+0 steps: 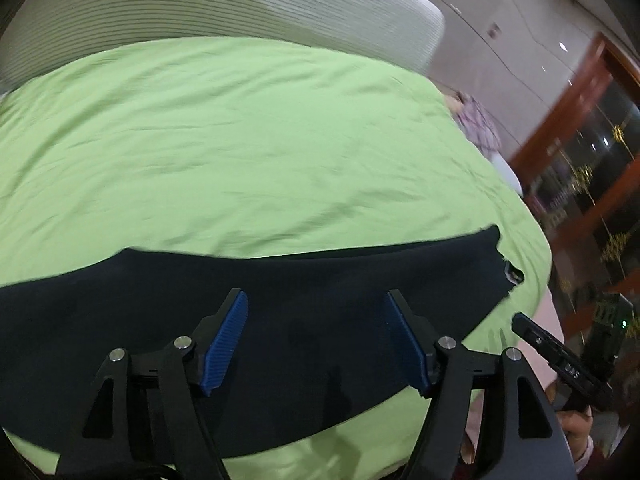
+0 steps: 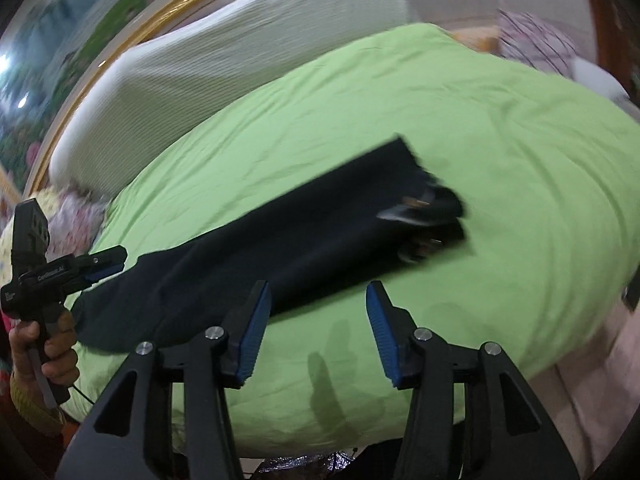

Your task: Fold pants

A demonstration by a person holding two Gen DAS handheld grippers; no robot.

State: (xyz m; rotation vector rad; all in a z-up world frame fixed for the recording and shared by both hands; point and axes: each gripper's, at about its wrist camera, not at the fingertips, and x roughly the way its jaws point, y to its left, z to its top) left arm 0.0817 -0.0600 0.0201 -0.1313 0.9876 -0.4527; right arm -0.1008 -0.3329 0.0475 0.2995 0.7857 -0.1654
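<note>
Dark navy pants (image 1: 256, 312) lie in a long flat band across the near part of a green bedsheet (image 1: 240, 140); their waistband end (image 1: 508, 268) points right. My left gripper (image 1: 316, 300) is open and empty, hovering over the middle of the pants. In the right wrist view the pants (image 2: 288, 240) run diagonally, waistband (image 2: 428, 216) at the far end. My right gripper (image 2: 318, 292) is open and empty, just off the pants' near edge. The left gripper also shows in the right wrist view (image 2: 104, 264), open near the leg end.
A white ribbed pillow (image 1: 260, 0) lies at the head of the bed. A patterned cloth (image 1: 476, 124) sits off the bed's far right corner. A wooden glass-door cabinet (image 1: 580, 160) stands to the right. The bed's edge runs close below both grippers.
</note>
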